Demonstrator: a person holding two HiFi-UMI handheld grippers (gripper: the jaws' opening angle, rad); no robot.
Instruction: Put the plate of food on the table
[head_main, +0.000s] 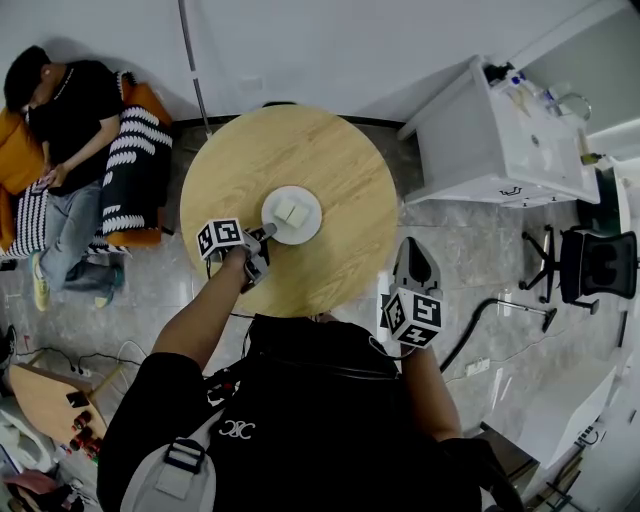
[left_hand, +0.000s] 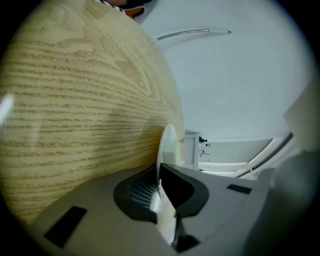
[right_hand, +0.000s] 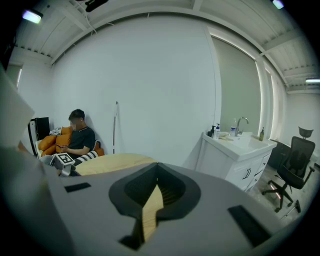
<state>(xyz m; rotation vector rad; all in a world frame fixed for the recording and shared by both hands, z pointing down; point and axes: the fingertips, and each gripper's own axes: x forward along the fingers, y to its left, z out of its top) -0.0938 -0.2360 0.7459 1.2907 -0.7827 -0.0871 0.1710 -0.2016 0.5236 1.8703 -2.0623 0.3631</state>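
We clamp our left gripper (head_main: 265, 236) on the rim of the plate of food (head_main: 310, 228) to hold it level at mid-frame on the table (head_main: 340, 150), while our right gripper (head_main: 415, 245), pinched empty, hangs clear at lower right.

White plate (head_main: 314, 213), pale food (head_main: 290, 211), light wood-grain table (head_main: 320, 150), black-and-white striped cushion (head_main: 135, 165).

One round surface (head_main: 330, 160), one plate (head_main: 310, 228), two pale food blocks (head_main: 285, 212), two tools: left tool (head_main: 266, 234), right tool (head_main: 414, 250), one office chair (head_main: 598, 262).
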